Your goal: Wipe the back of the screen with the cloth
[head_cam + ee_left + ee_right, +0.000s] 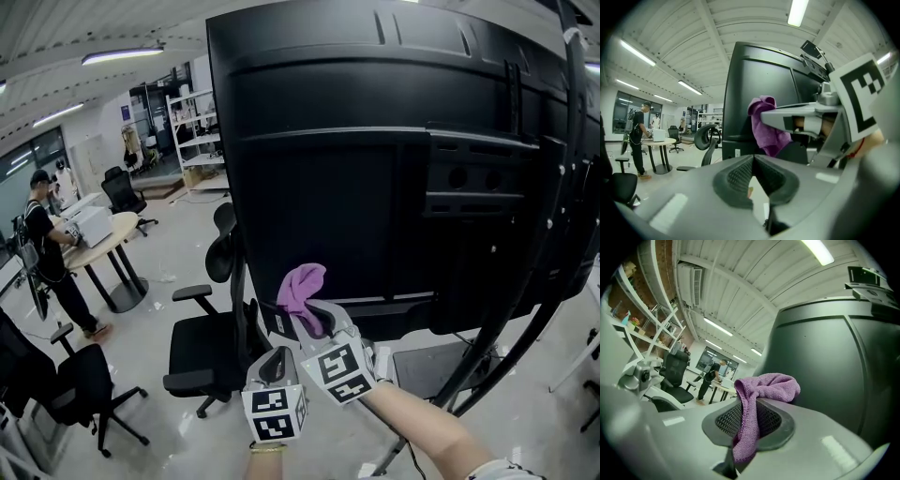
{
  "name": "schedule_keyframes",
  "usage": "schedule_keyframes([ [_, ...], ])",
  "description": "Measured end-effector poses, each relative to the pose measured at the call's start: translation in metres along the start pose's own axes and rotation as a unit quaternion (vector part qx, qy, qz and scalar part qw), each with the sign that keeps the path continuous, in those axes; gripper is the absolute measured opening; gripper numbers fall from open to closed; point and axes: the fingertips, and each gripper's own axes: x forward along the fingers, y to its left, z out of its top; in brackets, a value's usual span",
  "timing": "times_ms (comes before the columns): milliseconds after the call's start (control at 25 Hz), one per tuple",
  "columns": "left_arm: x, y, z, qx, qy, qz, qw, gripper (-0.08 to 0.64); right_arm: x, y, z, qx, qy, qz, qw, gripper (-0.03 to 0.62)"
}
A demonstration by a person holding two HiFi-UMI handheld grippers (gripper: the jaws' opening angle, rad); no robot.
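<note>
The right tool (pixel 314 321) is clamped on a purple cloth (pixel 302 289). Seen along its own jaws, the right tool (pixel 747 422) has them pressed narrow onto the cloth (pixel 768 383): one strip hangs down through the gap, and the rest is bunched over the tips. That bunched end is up against the lower left part of the black back of the screen (pixel 394 169), close to its left edge. Whether the fabric actually touches the panel I cannot tell. The screen (pixel 834 366) fills the right side of that view, dark and smooth. The left tool (pixel 278 363) sits lower, just beside the right one, and touches neither cloth nor screen. In its own view the left tool (pixel 753 164) has its tips brought together with nothing between them, and the cloth (pixel 765 124) and screen (pixel 759 93) rise beyond it. Behind and to the left, a black office chair (pixel 211 328) stands on the floor, and farther off a person (pixel 47 258) leans at a round table (pixel 105 232).
</note>
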Motion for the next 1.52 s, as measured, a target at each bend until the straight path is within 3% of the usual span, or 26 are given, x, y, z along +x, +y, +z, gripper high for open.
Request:
schedule_keyframes([
  [120,-0.001,0.006,-0.003,-0.001,0.001,0.002,1.0,0.008,0.002,0.023,-0.003,-0.063,0.028,0.057,0.996,0.054],
  [240,0.002,0.009,-0.005,-0.007,0.003,-0.003,1.0,0.008,0.014,0.014,-0.017,-0.136,0.103,0.096,0.981,0.054],
  [360,0.006,0.003,-0.006,-0.003,0.005,-0.013,0.9999,0.008,0.022,-0.021,0.001,-0.19,0.138,0.081,0.969,0.054],
  [520,0.013,-0.003,-0.003,0.005,0.002,-0.026,0.9997,0.008,0.029,-0.063,0.067,-0.24,0.118,0.043,0.963,0.054],
  [720,0.017,0.0,0.013,0.007,-0.008,-0.029,0.9995,0.008,0.042,-0.108,0.171,-0.25,0.074,-0.006,0.965,0.055],
  [920,0.016,0.001,0.034,0.033,-0.016,-0.032,0.9988,0.008,0.048,-0.146,0.26,-0.239,0.033,-0.054,0.969,0.057],
  [1080,0.015,0.001,0.05,0.047,-0.025,-0.036,0.9979,0.008,0.046,-0.18,0.321,-0.275,0.011,-0.122,0.953,0.055],
  [1160,0.015,0.0,0.062,0.054,-0.033,-0.038,0.9973,0.008,0.042,-0.197,0.344,-0.28,0.001,-0.149,0.948,0.055],
  [1240,0.017,-0.002,0.077,0.061,-0.038,-0.042,0.9965,0.008,0.038,-0.209,0.361,-0.266,-0.01,-0.161,0.95,0.055],
  [1400,0.03,-0.009,0.115,0.064,-0.041,-0.054,0.9956,0.008,0.03,-0.213,0.37,-0.226,-0.024,-0.16,0.961,0.055],
  [1520,0.039,-0.019,0.146,0.062,-0.047,-0.066,0.9948,0.008,0.023,-0.2,0.39,-0.167,-0.089,-0.146,0.971,0.055],
])
